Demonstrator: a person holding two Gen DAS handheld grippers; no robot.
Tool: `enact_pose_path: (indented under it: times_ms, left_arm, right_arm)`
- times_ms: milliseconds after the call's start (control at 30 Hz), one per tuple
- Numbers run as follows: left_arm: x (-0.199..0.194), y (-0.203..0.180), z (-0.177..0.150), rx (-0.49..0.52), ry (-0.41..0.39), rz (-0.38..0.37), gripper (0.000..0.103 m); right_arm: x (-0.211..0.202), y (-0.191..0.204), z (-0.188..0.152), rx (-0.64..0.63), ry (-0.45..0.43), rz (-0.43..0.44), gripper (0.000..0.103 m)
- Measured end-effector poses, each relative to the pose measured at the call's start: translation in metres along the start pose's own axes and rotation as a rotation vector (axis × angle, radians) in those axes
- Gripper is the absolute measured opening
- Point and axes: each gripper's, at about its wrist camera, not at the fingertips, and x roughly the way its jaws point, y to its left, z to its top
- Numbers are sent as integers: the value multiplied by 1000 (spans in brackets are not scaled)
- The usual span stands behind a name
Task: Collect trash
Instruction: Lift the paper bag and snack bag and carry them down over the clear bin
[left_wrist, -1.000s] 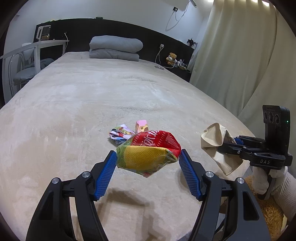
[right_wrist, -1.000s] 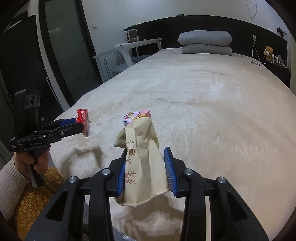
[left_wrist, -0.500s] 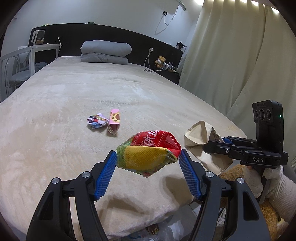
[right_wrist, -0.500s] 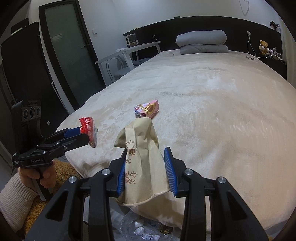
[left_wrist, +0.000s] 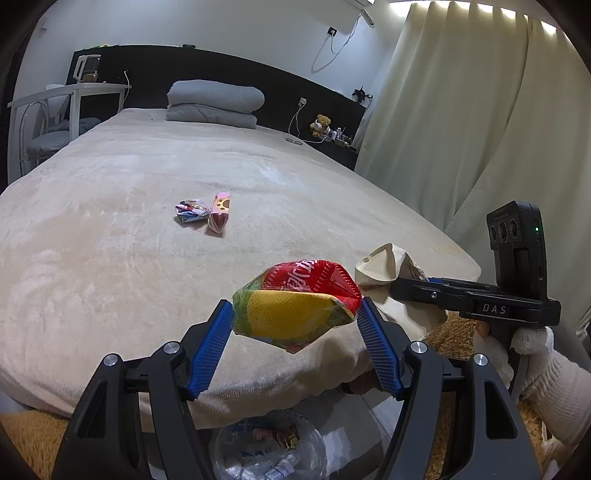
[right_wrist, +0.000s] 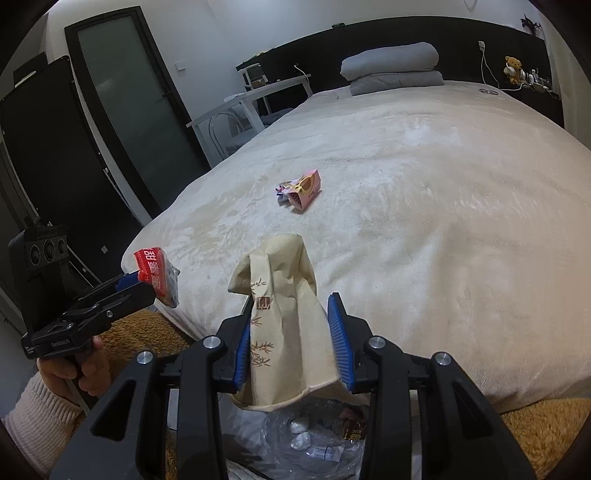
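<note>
holding trash in both hands, the person stands at the foot of a bed (left_wrist: 147, 280) covered with a beige blanket. the left tool (left_wrist: 295, 325) is closed partway on a crumpled red and yellow snack bag (left_wrist: 295, 302), pinched between its blue pads and lifted clear of the bed. the right tool (right_wrist: 291, 339) is closed partway on a cream paper bag (right_wrist: 284, 317) printed with bamboo, held upright. both pieces hang just past the bed's edge, above a clear plastic trash bag (right_wrist: 317, 439) on the floor that already has scraps in it. two more pieces lie touching each other farther up the bed, well apart from the tools: a small pink carton (left_wrist: 220, 213) and a crumpled wrapper (left_wrist: 190, 211).

the step in hand looks like carrying the two held pieces to the trash bag. the next move probably calls for lowering each tool over the bag's mouth and opening it so the piece drops inside, then reaching back for the carton and wrapper.
</note>
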Motion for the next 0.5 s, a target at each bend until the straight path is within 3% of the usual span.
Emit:
enact_pose_path:
  times_ms: [500]
  left_arm:
    - [1, -22, -29, 15, 73, -18, 68]
  right_arm:
    - [-19, 7, -37, 45, 32, 13, 38]
